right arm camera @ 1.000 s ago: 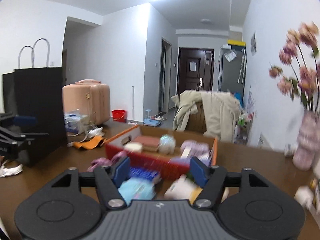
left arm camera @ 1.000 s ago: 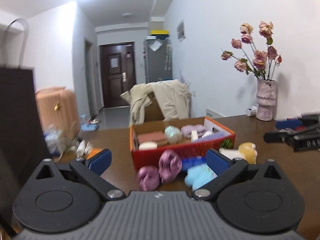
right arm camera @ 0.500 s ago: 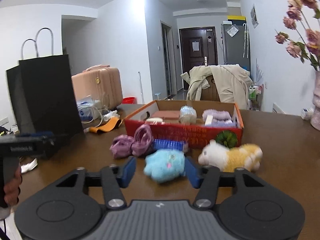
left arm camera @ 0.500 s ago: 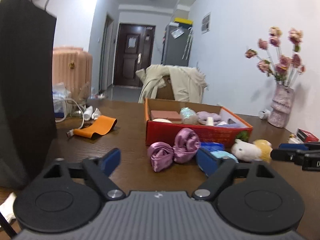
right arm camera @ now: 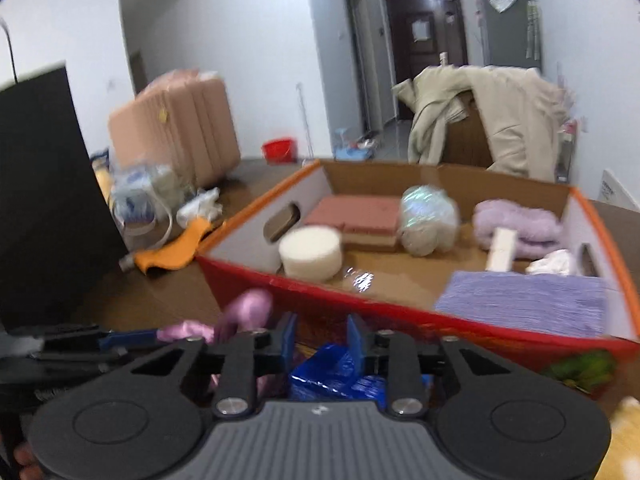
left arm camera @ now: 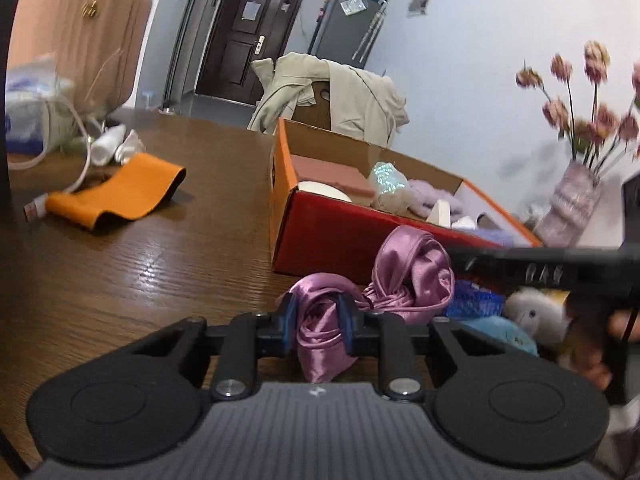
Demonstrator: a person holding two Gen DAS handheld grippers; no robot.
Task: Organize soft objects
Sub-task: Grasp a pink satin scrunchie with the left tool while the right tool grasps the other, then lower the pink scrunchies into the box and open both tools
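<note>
My left gripper point(left arm camera: 317, 312) has its jaws closing, and the pads pinch one end of a pink satin cloth point(left arm camera: 412, 276) lying on the brown table in front of the red cardboard box point(left arm camera: 320, 232). My right gripper point(right arm camera: 322, 338) is low in front of the same box point(right arm camera: 256, 280). Its jaws are closing, with a crinkly blue packet point(right arm camera: 332, 372) just under and between the tips; no press on it shows. A light blue plush point(left arm camera: 500, 334) and a white and yellow plush point(left arm camera: 532, 312) lie to the right of the cloth.
The box holds a white round sponge point(right arm camera: 310, 252), a brownish pad point(right arm camera: 356, 212), a shiny ball point(right arm camera: 430, 220), lilac fluff point(right arm camera: 516, 220) and a purple cloth point(right arm camera: 528, 300). A black bag point(right arm camera: 48, 200) stands at the left, with an orange cloth point(left arm camera: 120, 196) nearby. A flower vase point(left arm camera: 572, 204) stands at the right.
Both grippers came forward and down to the items in front of the box, and their jaws narrowed. The left now has the pink cloth between its pads; the right shifted from the blue plush to the packet.
</note>
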